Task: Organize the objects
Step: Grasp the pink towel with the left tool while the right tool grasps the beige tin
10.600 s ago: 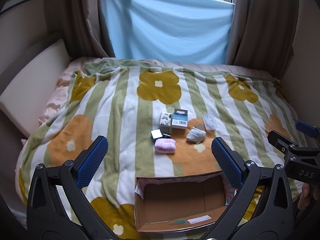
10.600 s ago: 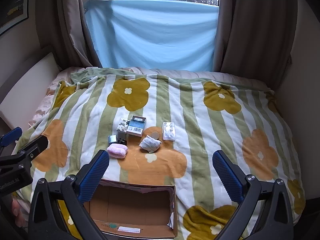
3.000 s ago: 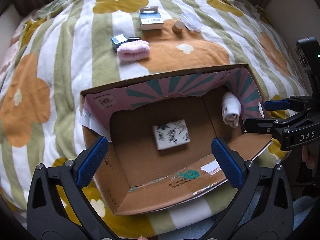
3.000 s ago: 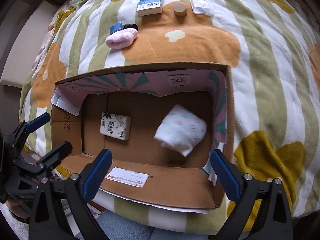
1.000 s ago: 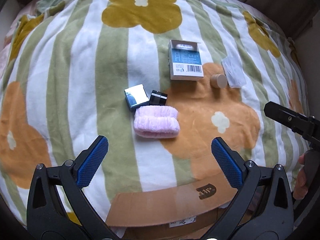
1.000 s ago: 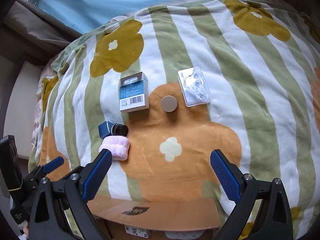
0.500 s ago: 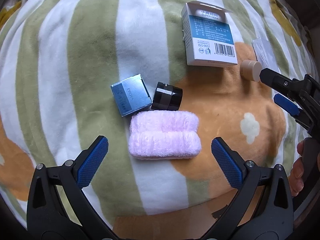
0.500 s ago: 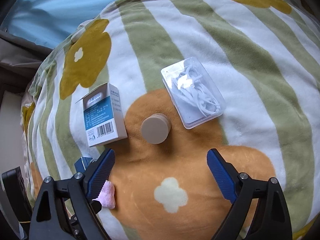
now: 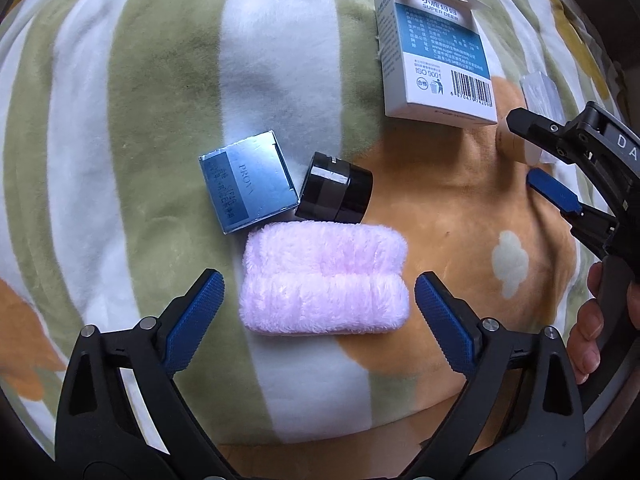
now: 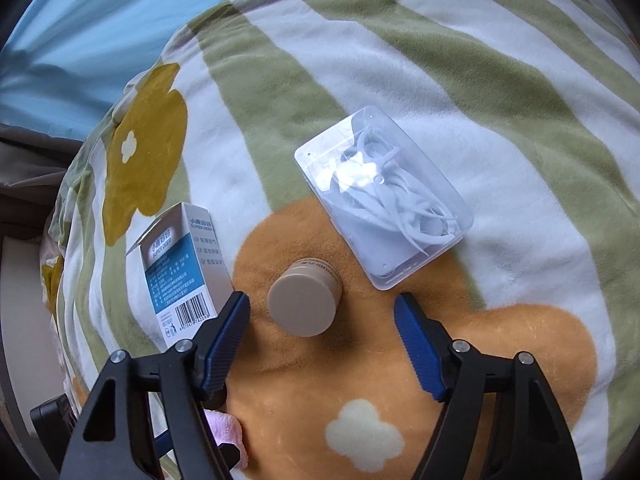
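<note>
My left gripper (image 9: 316, 308): jaws closing either side of pink towel roll (image 9: 325, 278), not yet pressing. Above it: blue carton (image 9: 249, 186), black jar (image 9: 335, 193), white-blue box (image 9: 434, 54). Right gripper (image 9: 536, 158) beside beige jar (image 9: 509, 142).

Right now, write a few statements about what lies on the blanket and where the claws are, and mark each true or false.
1. The pink towel lies between the left claw's fingers. True.
2. The black jar stands upright. False: it lies on its side beside the blue box.
3. The right claw is coming in around the beige jar, closing, pads not yet touching. True.
4. The clear case is empty. False: white earphones lie inside.
</note>
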Demonstrator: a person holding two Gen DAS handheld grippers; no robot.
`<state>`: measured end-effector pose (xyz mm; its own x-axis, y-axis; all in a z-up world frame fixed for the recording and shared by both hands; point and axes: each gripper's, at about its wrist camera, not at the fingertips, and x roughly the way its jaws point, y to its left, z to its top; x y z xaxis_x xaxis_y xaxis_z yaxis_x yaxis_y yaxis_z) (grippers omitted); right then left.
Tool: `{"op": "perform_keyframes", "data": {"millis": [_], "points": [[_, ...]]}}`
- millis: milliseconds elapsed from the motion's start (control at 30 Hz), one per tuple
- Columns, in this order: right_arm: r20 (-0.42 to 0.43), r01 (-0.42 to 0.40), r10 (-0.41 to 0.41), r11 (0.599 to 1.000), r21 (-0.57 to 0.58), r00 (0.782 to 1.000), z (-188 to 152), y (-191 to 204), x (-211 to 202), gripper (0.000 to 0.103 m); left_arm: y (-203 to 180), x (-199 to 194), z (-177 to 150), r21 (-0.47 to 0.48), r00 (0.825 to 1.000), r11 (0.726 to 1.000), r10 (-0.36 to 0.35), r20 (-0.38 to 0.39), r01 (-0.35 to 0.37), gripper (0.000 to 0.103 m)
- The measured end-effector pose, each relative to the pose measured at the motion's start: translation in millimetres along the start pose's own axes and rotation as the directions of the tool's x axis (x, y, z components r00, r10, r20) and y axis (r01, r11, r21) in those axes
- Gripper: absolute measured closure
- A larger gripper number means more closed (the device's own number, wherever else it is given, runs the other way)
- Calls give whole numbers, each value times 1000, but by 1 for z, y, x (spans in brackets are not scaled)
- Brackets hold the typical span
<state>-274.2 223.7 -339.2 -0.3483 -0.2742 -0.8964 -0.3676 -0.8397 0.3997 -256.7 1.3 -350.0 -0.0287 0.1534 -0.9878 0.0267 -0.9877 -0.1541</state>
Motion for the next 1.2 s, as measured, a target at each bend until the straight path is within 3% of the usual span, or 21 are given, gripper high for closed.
{"op": "perform_keyframes", "data": {"millis": [167,367,600,667,1200], "points": [[25,9,-10,1000,20,1000,0,1,2,49,0,2,4,-2,1000,1000,-21,6,21,29],[32,-6,5,999,32,999,1,1,5,70,0,-1,8,-4,999,999,-41,28,41,40],[41,-22,21,1000,22,999,-1,4,1,72,4,-17,15,-32,994,995,-87,69,90,56],[44,-30,29,999,21,999,-2,5,-1,72,6,-23,20,-33,992,995,-95,80,98,58],[82,-59,62,998,-35,995,-15,15,-42,72,14,-80,-33,-30,973,991,-123,194,131,58]]}}
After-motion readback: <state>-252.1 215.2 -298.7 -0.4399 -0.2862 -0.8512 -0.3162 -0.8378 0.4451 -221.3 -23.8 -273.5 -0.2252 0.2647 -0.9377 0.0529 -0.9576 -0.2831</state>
